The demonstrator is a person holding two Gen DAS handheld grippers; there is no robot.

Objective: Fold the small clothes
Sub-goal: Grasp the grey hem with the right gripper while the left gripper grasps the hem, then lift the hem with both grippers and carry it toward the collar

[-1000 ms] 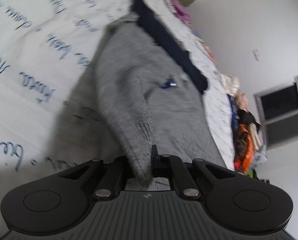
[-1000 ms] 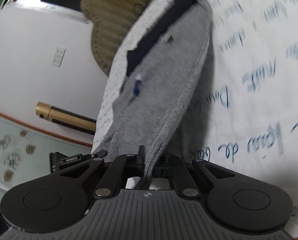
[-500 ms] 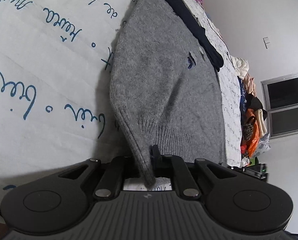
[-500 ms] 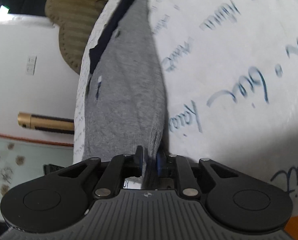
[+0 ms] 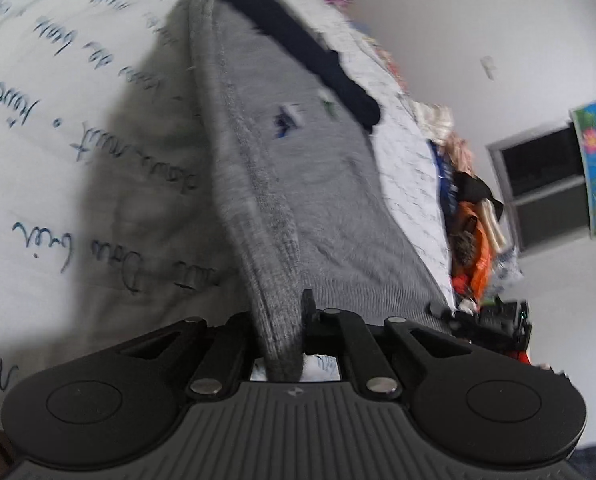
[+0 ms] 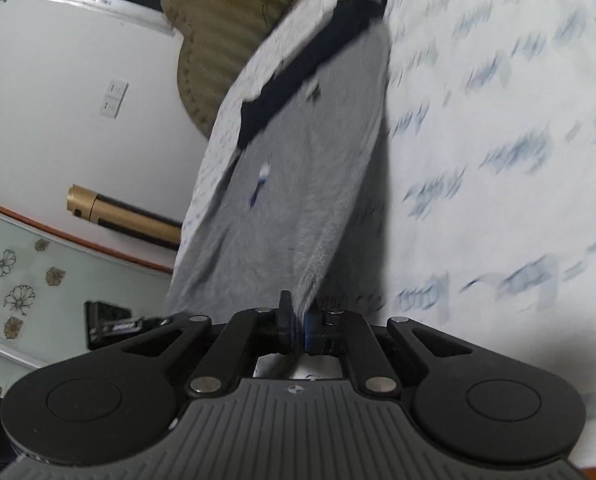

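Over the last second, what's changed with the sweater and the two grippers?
No grip changed: the left gripper and right gripper stay shut on the grey sweater's hem. Both views swung and blurred, so the grippers are moving the hem. The dark garment stays beside its far edge on the sheet.

Blue cursive script on white bedsheet [image 5: 58, 184], blurred; no word legible.

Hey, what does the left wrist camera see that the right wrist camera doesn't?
Only the left wrist view shows the pile of colourful clothes past the bed's edge. Only the right wrist view shows the wall sockets and the gold tube. Both show the grey sweater with the dark garment beyond it on the script-printed sheet; the left gripper and right gripper each pinch its hem.
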